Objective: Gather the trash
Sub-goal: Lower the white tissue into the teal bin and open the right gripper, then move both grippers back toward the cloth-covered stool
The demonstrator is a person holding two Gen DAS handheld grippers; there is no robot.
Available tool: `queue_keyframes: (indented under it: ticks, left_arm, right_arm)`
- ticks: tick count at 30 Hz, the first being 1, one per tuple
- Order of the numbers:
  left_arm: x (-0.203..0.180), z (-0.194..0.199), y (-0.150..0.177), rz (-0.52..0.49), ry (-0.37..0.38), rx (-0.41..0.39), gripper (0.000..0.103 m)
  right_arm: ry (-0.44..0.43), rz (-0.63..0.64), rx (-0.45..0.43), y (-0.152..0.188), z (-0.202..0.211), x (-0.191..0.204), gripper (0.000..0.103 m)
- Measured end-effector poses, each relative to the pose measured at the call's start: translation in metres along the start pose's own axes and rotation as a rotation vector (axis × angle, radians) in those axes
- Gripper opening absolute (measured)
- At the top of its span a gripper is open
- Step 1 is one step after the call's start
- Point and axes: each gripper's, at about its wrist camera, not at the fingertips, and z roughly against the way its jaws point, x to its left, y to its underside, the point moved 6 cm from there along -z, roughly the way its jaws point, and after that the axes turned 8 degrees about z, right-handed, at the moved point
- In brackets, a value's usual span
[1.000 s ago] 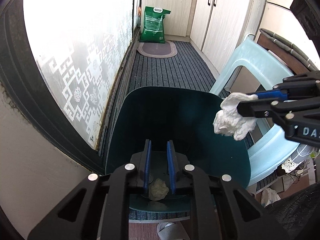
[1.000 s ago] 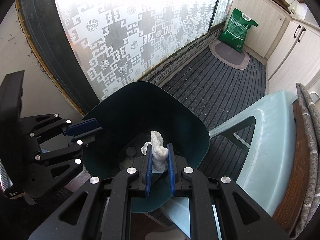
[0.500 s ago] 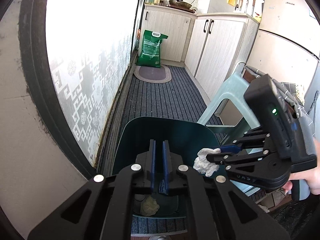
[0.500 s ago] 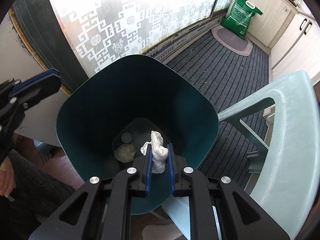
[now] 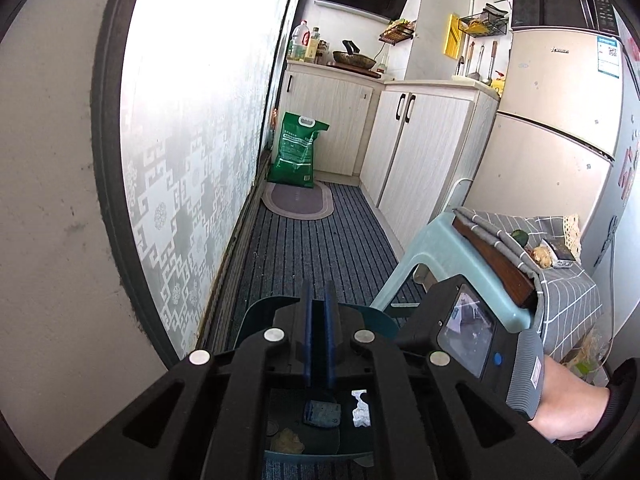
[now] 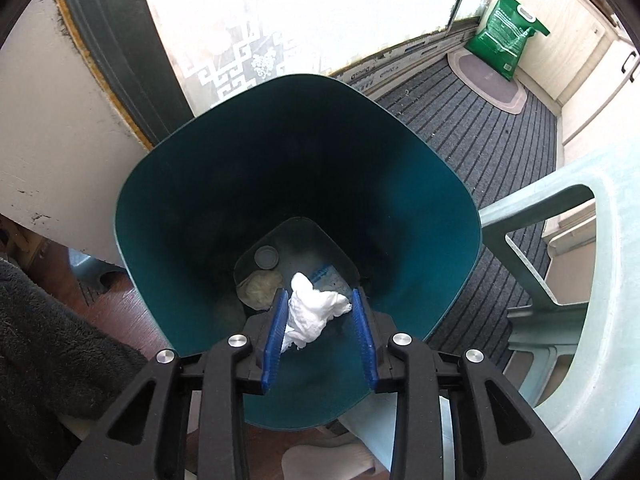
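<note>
A dark teal trash bin stands on the floor below me. My right gripper points down into its mouth. Its jaws are opening, and a crumpled white tissue hangs loose between the blue pads, which no longer squeeze it. On the bin's bottom lie a yellowish wad, a round cap and a blue-printed wrapper. My left gripper is shut and empty, raised above the near bin rim. The left wrist view shows a hand holding the right gripper's body.
A pale green plastic stool stands right of the bin, and a table with a grey checked cloth behind it. The patterned glass door runs along the left. A green bag, an oval mat, cabinets and a fridge stand farther off.
My left gripper rose and tipped up out of the bin, with its jaws closing empty. The right gripper sank into the bin's mouth and its jaws spread off the tissue.
</note>
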Motion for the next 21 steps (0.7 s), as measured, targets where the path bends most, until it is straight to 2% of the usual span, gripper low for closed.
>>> queue_keyframes:
  ticks: [7,15,21]
  left_arm:
    - [-0.011,0.01,-0.013,0.011,0.011,-0.047,0.007]
    - [-0.025,0.021,-0.029,0.021,0.036,-0.103,0.007]
    - [-0.029,0.026,-0.039,0.018,0.031,-0.132,0.007]
  right_arm:
    - [0.002,0.027,-0.038,-0.003,0.011,0.007,0.033]
    - [0.002,0.044,-0.15,-0.004,0.047,0.004,0.032]
    - [0.019,0.07,-0.231,-0.005,0.08,0.007,0.021]
